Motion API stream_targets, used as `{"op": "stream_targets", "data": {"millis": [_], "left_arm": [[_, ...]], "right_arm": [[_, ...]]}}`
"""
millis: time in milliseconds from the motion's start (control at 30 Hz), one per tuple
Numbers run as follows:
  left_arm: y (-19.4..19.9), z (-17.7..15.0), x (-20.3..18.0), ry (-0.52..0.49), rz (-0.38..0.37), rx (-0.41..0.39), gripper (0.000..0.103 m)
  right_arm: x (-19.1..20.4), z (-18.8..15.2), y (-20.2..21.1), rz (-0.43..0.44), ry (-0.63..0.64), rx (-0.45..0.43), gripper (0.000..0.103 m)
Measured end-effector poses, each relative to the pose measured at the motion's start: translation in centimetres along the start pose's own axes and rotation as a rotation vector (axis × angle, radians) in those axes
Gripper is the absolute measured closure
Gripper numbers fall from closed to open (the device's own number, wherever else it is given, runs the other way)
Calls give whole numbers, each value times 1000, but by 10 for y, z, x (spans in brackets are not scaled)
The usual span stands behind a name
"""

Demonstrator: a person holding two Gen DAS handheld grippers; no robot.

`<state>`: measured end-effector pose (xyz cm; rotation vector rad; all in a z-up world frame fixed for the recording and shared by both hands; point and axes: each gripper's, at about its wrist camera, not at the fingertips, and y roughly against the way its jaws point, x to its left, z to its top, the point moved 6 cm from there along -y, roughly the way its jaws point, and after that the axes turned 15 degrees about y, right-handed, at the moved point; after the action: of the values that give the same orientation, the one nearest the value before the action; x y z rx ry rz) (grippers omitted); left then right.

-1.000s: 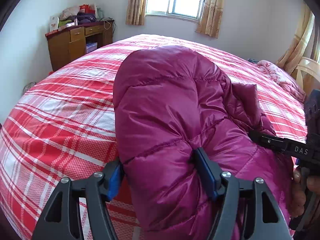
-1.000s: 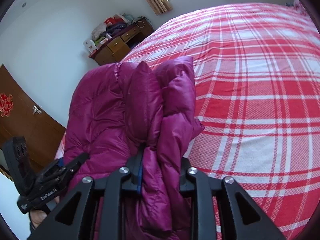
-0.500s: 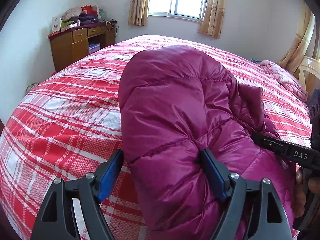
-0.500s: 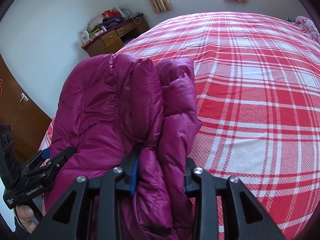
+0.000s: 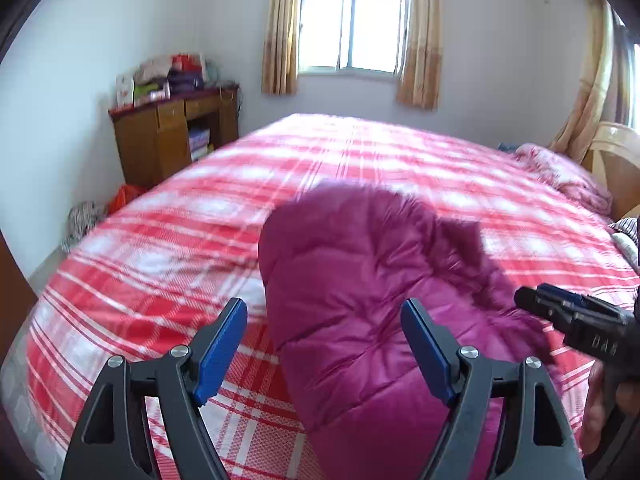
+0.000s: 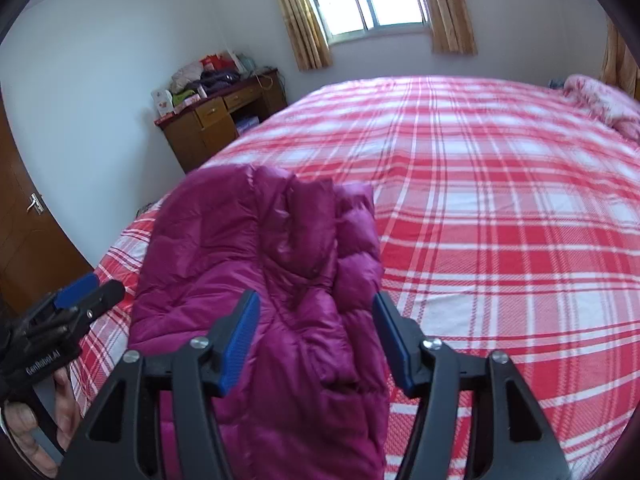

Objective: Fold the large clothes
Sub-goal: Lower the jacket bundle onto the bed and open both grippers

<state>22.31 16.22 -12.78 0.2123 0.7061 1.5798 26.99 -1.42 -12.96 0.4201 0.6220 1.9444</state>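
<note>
A folded magenta down jacket [image 5: 360,312] lies on the red-and-white plaid bed [image 5: 168,248]. It also shows in the right wrist view [image 6: 256,264]. My left gripper [image 5: 324,340] is open, its blue pads spread apart just above the jacket's near end. My right gripper [image 6: 316,336] is open too, its pads on either side of the jacket's folded edge without pinching it. Each gripper shows in the other's view, the right one [image 5: 576,320] at the jacket's right side, the left one [image 6: 80,300] at its left.
A wooden desk [image 5: 172,132] piled with clutter stands by the far wall left of the window [image 5: 352,32]. A pink quilt [image 5: 560,176] lies at the bed's far right. A brown door [image 6: 24,240] is at the left.
Both grippers have opened and let go of the jacket. They have pulled back and up, and the jacket has dropped flatter onto the bed.
</note>
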Motion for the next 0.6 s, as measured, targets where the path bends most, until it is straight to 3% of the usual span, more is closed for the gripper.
{"op": "stream_targets", "data": {"millis": [367, 600], "left_arm": [[80, 25, -31, -35, -78, -149, 23], [97, 27, -42, -47, -100, -181, 23]], "right_arm": [[25, 27, 93, -86, 78, -182, 26], [37, 32, 119, -91, 112, -227, 26]]}}
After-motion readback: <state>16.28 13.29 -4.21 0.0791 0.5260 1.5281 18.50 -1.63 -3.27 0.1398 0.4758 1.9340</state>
